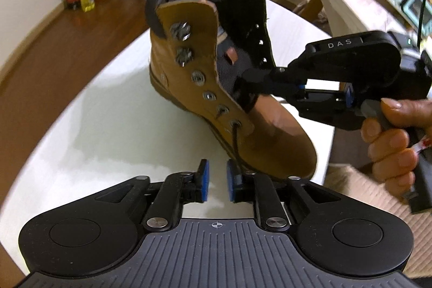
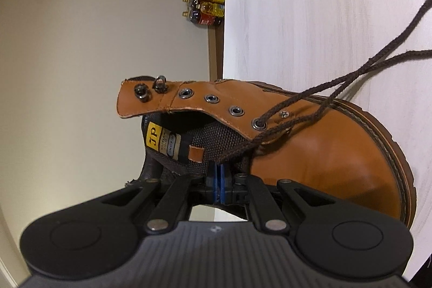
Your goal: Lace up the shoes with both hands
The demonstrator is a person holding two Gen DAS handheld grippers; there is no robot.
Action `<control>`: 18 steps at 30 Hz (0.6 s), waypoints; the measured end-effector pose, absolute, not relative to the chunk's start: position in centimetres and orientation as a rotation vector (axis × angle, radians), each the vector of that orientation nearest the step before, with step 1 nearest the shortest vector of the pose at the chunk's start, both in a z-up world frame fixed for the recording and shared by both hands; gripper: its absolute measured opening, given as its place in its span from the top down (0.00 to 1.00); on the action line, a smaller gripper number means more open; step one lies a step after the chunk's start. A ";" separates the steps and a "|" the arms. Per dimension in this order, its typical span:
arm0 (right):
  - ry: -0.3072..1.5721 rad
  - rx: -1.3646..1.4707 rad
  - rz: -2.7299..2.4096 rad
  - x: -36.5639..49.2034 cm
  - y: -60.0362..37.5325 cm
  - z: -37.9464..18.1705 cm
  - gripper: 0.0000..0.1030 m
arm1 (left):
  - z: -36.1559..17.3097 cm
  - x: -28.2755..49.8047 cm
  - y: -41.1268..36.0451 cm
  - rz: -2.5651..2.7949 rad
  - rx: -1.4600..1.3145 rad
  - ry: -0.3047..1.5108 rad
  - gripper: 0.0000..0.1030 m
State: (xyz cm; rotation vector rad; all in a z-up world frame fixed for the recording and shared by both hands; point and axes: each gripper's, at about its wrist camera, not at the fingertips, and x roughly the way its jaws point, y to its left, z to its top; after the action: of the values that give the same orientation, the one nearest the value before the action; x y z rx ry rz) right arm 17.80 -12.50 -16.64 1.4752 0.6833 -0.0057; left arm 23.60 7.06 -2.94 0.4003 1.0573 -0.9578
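A white table [image 1: 89, 126] is carrying a tan lace-up boot [image 1: 189, 88], which is standing on its sole with the tongue exposed. The right gripper [image 2: 219, 177], its jaws pressed together, is reaching in at the boot's throat; what it is pinching, tongue or flap edge, cannot be told. The left gripper [image 1: 214, 182] is hovering near the toe with jaws spread and empty, the dark lace [image 2: 351, 82] trailing just beside one pad. Only the lowest eyelets [image 2: 257, 123] are laced. Judged step: early threading. The next move is probably calling for the left gripper to catch a lace end.
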 end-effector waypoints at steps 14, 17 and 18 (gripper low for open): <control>0.733 1.422 0.030 18.2 -11.9 -16.3 0.97 | -3.3 24.3 3.3 -1.079 0.603 0.889 0.95; 0.732 1.420 0.032 18.1 -11.8 -16.3 0.96 | -3.2 24.1 3.5 -1.083 0.625 0.894 0.98; 0.731 1.419 0.032 18.0 -11.7 -16.2 0.95 | -3.1 23.8 3.8 -1.080 0.639 0.892 0.98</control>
State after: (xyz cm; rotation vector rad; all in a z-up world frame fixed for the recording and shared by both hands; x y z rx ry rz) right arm 17.97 -11.74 -16.20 1.4190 0.7313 0.0321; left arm 23.83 3.84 -3.14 0.6392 0.8919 -1.0804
